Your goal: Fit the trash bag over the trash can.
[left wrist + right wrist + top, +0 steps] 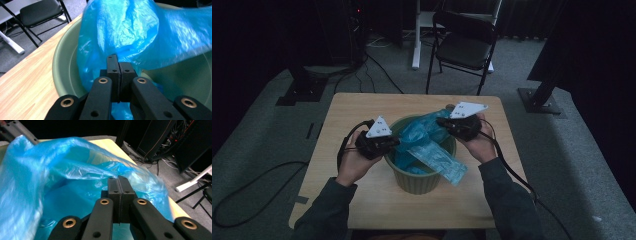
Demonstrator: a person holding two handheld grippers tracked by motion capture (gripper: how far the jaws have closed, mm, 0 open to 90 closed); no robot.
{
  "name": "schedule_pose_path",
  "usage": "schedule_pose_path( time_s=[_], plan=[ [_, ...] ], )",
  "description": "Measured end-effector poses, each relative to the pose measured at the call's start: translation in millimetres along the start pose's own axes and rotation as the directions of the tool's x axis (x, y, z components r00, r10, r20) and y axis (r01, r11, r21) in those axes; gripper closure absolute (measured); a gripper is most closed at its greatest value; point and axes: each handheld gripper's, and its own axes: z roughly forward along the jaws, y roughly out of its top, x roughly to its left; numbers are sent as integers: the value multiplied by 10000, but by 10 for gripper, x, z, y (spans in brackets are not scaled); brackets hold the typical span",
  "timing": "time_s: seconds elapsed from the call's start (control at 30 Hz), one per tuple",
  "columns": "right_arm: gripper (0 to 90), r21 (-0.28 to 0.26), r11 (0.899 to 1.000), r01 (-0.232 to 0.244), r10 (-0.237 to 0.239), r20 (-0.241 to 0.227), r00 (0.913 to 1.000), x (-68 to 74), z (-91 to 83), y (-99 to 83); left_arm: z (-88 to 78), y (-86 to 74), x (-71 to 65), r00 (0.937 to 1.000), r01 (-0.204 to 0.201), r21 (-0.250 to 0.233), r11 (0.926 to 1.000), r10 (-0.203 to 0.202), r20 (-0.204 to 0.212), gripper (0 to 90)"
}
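A: Which step is being carried out?

B: A blue plastic bin liner [427, 142] is being fitted into the green bin [419, 181] on the wooden table [347, 107]; next, its edge should be spread over the rim.

A: And the jaws?

B: The left gripper [118, 65] is being held closed, apparently on the liner film. The right gripper [118, 180] is likewise being kept closed against the film.

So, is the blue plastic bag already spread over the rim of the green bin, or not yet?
Not yet. The blue bag sits bunched inside the green bin, one end hanging over the front rim, most of the rim bare.
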Motion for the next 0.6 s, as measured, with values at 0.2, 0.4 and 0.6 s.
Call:
schedule_pose_path(
  time_s=[0.2,0.4,0.6],
  plan=[
    [900,-24,9999,-109,109,-58,9999,-9,-109,-127,-39,-78,48,9997,242,42,9997,-242,-7,887],
    [900,-58,9999,-163,163,-5,9999,-7,-213,-200,-98,-140,104,9989,460,-6,9989,-460,-90,885],
    [900,-85,9997,-233,234,82,9997,-24,-286,-253,-164,-196,151,9976,627,-62,9980,-629,-298,888]
  ],
)
